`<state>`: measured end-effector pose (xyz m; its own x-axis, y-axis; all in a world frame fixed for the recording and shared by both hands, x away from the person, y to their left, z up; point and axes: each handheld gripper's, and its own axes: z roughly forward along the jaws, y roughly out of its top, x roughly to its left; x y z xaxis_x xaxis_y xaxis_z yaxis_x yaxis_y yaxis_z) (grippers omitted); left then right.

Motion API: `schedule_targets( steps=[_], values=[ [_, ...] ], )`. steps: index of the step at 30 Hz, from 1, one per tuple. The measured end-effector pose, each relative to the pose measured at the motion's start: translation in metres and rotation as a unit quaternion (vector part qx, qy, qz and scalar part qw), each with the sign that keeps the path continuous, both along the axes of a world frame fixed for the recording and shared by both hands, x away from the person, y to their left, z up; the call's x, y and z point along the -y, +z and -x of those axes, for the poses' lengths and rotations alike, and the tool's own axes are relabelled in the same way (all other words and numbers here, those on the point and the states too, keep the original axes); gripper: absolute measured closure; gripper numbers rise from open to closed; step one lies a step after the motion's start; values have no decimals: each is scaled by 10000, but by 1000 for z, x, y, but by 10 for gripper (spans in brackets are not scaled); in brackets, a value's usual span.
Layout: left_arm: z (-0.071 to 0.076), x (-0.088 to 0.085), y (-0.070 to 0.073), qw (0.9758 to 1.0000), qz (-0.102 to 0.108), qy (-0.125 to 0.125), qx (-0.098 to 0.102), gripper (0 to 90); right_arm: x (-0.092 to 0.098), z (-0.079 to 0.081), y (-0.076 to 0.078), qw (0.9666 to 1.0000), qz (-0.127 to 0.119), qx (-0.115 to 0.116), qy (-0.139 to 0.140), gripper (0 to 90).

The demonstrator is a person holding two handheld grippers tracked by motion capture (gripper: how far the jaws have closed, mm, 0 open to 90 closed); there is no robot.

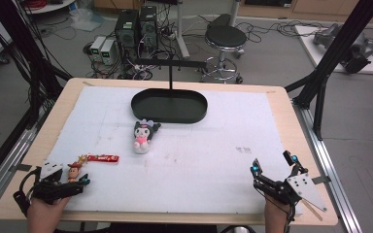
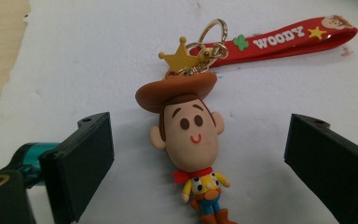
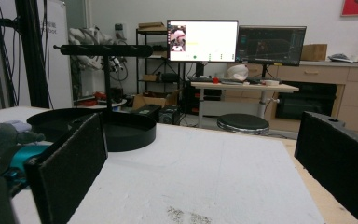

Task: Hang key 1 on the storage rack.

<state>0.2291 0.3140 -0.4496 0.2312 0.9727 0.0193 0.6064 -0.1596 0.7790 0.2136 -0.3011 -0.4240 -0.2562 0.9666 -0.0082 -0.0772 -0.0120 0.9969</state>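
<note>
A small cowboy figure keychain (image 1: 74,171) (image 2: 191,135) lies face up on the white mat near the front left corner. Its gold ring and star charm join a red strap (image 1: 103,158) (image 2: 289,35) printed WOODY, which runs off to the right. My left gripper (image 1: 75,180) (image 2: 200,135) hovers over the figure with one jaw on each side; the pads stand clear of it, so it is open. At the front right, my right gripper (image 1: 273,163) (image 3: 200,154) is open with nothing between its jaws and points toward the back of the table.
A black oval tray (image 1: 170,107) (image 3: 121,126) with an upright post and crossbar (image 1: 171,63) stands at the back middle. A dark-and-pink plush doll (image 1: 142,135) (image 3: 2,133) lies just in front of it. The white mat (image 1: 213,145) covers most of the wooden table.
</note>
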Motion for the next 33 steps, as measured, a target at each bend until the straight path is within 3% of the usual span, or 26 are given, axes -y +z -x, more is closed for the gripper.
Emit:
schedule_targets(
  steps=[6, 18, 23, 24, 33],
  values=[
    [-2, 0, 0, 10000, 5, -11, -29, 207, -1, 0, 0, 10000, 8, 8, 9, 16],
    [-3, -1, 2, 9998, 103, -133, -95, 343, -1, -1, 0, 10000, 49, 29, 10, 16],
    [-2, -1, 2, 9997, 113, -188, -68, 432, -1, 0, 0, 10000, 32, 7, -2, 16],
    [-2, -1, 2, 9997, 120, -223, -63, 483, -1, 0, 0, 10000, 32, 6, -3, 16],
    [0, 2, 2, 9993, 54, -371, -7, 567, -2, -1, 0, 10000, 31, -23, 11, 16]
  ],
)
